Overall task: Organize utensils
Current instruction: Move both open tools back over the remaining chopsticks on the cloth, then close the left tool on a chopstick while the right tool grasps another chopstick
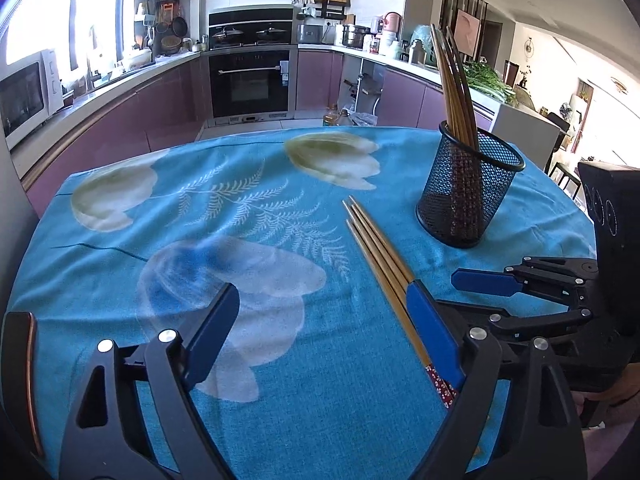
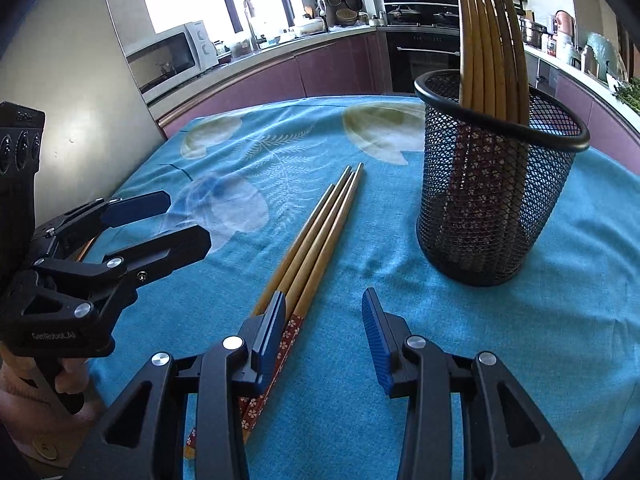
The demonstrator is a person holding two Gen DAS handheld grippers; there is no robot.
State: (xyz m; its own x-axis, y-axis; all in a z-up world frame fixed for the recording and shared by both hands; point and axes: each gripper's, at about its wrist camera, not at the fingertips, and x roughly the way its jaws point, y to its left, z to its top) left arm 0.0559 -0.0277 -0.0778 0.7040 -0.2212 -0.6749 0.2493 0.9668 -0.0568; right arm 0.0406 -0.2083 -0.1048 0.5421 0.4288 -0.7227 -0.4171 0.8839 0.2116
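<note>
Several bamboo chopsticks (image 1: 376, 248) (image 2: 320, 232) with red patterned handles lie side by side on the blue cloth. A black mesh holder (image 1: 468, 192) (image 2: 492, 200) stands upright to their right, with several more chopsticks (image 1: 452, 80) (image 2: 488, 40) standing in it. My left gripper (image 1: 322, 290) is open wide, low over the cloth; its right finger rests beside the loose chopsticks. My right gripper (image 2: 323, 294) is open; the chopsticks' handle ends run under its left finger, and no pad presses on them. Each gripper shows at the edge of the other's view.
The table wears a blue floral cloth (image 1: 240, 208) (image 2: 520, 340). A person's hand (image 2: 68, 376) holds the left gripper's handle. Beyond the table's far edge are kitchen counters, a microwave (image 1: 24, 96) and an oven (image 1: 250, 80).
</note>
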